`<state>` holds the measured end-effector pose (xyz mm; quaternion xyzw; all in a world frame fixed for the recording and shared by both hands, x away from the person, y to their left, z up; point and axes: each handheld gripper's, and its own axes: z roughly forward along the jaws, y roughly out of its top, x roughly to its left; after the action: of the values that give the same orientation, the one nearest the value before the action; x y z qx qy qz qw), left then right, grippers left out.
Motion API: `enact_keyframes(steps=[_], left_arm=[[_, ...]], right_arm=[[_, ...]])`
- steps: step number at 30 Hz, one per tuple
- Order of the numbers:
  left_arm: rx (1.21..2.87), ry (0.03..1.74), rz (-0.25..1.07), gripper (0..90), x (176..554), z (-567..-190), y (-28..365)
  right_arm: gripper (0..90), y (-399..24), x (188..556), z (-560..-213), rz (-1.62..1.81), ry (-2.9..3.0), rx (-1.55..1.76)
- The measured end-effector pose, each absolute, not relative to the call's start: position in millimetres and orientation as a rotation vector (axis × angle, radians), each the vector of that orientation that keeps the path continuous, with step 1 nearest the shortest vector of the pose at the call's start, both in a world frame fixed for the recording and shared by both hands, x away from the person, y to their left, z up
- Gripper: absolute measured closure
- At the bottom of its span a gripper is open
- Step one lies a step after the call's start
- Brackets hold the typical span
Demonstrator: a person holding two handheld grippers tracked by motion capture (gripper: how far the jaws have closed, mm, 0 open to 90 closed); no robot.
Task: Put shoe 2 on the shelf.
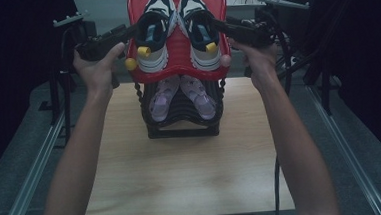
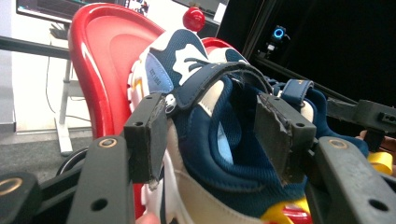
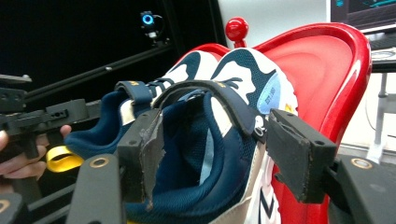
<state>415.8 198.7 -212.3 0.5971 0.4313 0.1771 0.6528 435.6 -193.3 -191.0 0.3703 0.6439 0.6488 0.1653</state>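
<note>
Two navy-and-white sneakers lie toes-up on the red top tier (image 1: 178, 55) of a shoe rack. My left gripper (image 1: 141, 28) reaches in from the left at the left sneaker (image 1: 154, 37). In the left gripper view its jaws (image 2: 212, 135) straddle that shoe's outer wall (image 2: 196, 140), one pad inside the opening, one outside, with a gap. My right gripper (image 1: 212, 23) mirrors this at the right sneaker (image 1: 200, 34). In the right gripper view its jaws (image 3: 215, 149) stand wide around the shoe's collar (image 3: 210, 154), not pressing.
Under the red tier a black tier (image 1: 182, 130) holds a pair of purple sandals (image 1: 160, 102). The rack stands at the far middle of a wooden table (image 1: 182, 173). Yellow heel tabs (image 1: 144, 51) stick out of the sneakers. Dark stands flank the table.
</note>
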Motion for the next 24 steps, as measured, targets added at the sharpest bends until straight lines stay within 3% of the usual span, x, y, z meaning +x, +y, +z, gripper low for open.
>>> enact_keyframes(steps=[24], left_arm=[[1.325,0.906,0.301,41.5,372.2,-253.3,231.8]], right_arm=[[37.7,-259.4,398.6,-247.7,1.979,1.781,1.03]])
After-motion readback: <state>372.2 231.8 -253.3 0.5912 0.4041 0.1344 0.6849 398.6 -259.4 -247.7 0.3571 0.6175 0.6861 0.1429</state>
